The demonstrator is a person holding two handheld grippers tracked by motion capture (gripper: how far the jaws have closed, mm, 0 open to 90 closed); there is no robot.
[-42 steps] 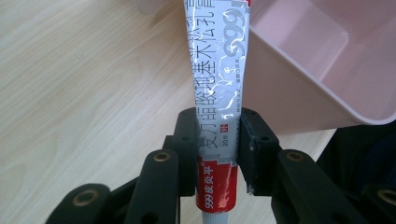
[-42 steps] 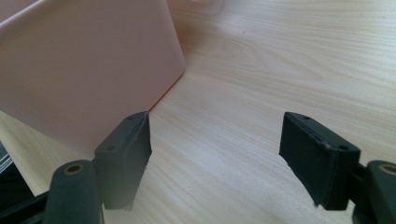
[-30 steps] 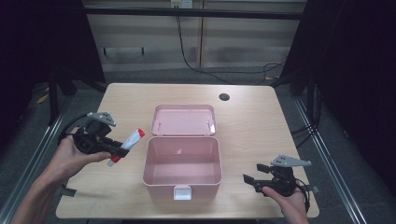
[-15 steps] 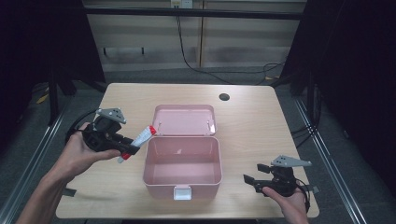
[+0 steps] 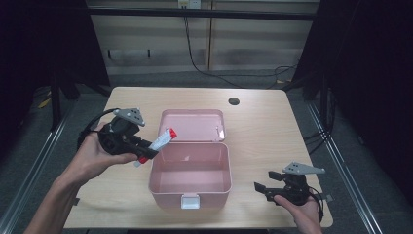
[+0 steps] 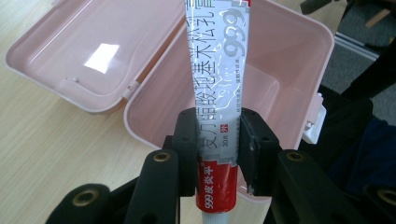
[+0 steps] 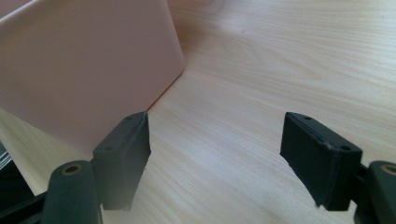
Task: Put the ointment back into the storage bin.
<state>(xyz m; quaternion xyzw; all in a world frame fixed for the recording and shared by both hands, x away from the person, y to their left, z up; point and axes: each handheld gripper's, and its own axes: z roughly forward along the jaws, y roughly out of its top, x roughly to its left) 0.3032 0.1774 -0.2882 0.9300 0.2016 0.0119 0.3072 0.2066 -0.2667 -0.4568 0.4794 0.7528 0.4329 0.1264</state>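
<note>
pale wooden surface [image 5: 272, 131] carries an open pink plastic box [image 5: 191, 181]. a red-and-silver ointment tube [image 6: 215, 100] is pinched by the left hand-held gripper [image 6: 215, 151] above the box's left rim, seemingly for dropping inside. the right hand-held gripper [image 7: 217, 154] is held spread, idle, near the box's right.

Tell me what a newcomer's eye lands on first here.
The open pink box in the middle of the table, lid laid back and nothing visible inside. Next, the red-and-white tube clamped in the left gripper, poised at the box's left rim. The right gripper rests open beside the box's right wall.
</note>
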